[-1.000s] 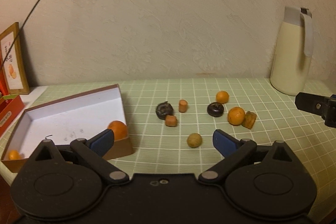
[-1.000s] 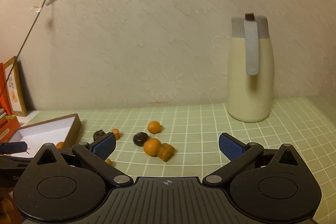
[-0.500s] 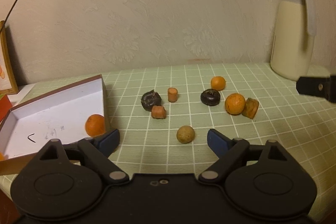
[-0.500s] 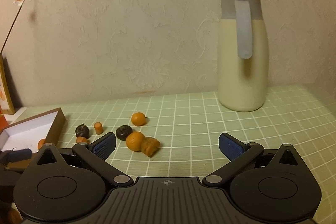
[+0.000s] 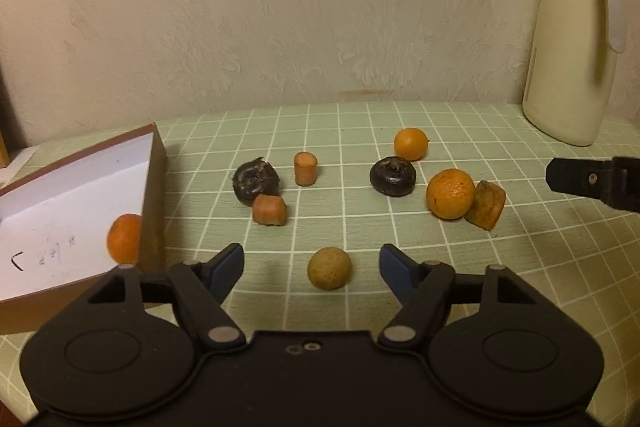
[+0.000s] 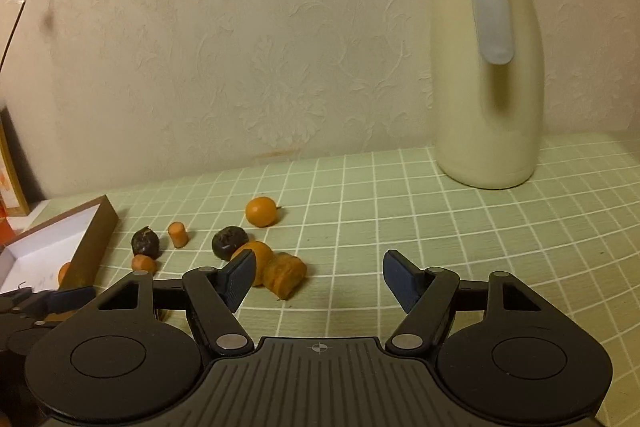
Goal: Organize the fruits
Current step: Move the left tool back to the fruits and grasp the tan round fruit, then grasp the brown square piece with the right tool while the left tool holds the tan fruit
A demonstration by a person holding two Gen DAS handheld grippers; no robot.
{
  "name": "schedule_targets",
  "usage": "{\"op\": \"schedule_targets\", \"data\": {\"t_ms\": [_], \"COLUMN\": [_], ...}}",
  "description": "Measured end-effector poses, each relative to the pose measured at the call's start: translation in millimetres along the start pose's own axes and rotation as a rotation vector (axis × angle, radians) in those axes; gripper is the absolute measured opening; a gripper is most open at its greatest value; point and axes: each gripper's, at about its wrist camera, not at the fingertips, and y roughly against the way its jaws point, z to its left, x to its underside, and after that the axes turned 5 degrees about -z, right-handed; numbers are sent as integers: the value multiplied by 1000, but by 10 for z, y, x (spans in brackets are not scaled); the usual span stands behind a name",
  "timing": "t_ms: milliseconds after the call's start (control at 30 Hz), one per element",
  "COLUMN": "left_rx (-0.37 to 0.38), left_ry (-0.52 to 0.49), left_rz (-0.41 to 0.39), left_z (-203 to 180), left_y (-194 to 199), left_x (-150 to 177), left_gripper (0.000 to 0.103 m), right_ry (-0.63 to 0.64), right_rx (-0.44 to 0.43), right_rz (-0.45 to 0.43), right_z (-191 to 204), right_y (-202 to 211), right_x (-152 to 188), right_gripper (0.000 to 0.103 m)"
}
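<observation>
Fingers of the left gripper (image 5: 311, 262) spread apart around the round tan fruit (image 5: 329, 267); right gripper (image 6: 319, 279) fingers likewise apart, empty.

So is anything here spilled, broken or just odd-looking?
Nothing looks spilled or broken. The fruits lie scattered on the checked cloth, and only one orange shows in the box. One brownish chunk leans tilted against the big orange.
</observation>
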Motion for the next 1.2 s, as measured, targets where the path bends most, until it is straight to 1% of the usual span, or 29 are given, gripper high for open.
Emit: {"op": "schedule_targets", "data": {"t_ms": [100, 167, 233, 267, 300, 333, 367, 400, 533, 667, 833, 867, 967, 1067, 1200], "left_rx": [1, 4, 10, 20, 27, 37, 41, 41, 30, 16, 8, 9, 10, 11, 14], "left_ry": [9, 6, 8, 12, 15, 18, 15, 8, 14, 36, 34, 31, 36, 42, 44], "left_rz": [18, 21, 32, 41, 47, 43, 40, 33, 28, 28, 30, 30, 30, 28, 30], "left_z": [-11, -27, -35, -33, -31, -32, -43, -55, -47, 27, 60, 65, 86, 98, 90], "left_y": [-73, -102, -142, -163, -179, -179, -179, -169, -167, -164, -157, -153, -142, -141, -146], "left_x": [14, 30, 42, 52, 65, 72, 73, 77, 84, 65, 73, 73, 70, 62, 59], "left_gripper": [63, 59, 43, 39, 32, 26, 24, 17, 17, 17, 17, 17, 17, 17, 17], "right_ry": [5, -1, -2, -1, 0, -1, -4, -5, -10, -10, -14, -14, -29, -46, -80], "right_rx": [-6, -15, -19, -18, -18, -19, -19, -20, -22, -24, -33, -30, -28, -29, -67], "right_rz": [0, 10, 16, 19, 23, 27, 31, 36, 57, 96, 121, 123, 138, 128, 138], "right_z": [15, 22, 27, 36, 41, 42, 43, 45, 70, 105, 172, 186, 196, 188, 179], "right_y": [-30, -57, -90, -102, -122, -141, -161, -182, -272, -403, -540, -563, -638, -663, -719], "right_x": [7, 20, 32, 37, 40, 45, 50, 54, 76, 110, 134, 133, 135, 122, 104], "right_gripper": [71, 71, 71, 71, 71, 71, 71, 71, 70, 59, 56, 53, 40, 39, 39]}}
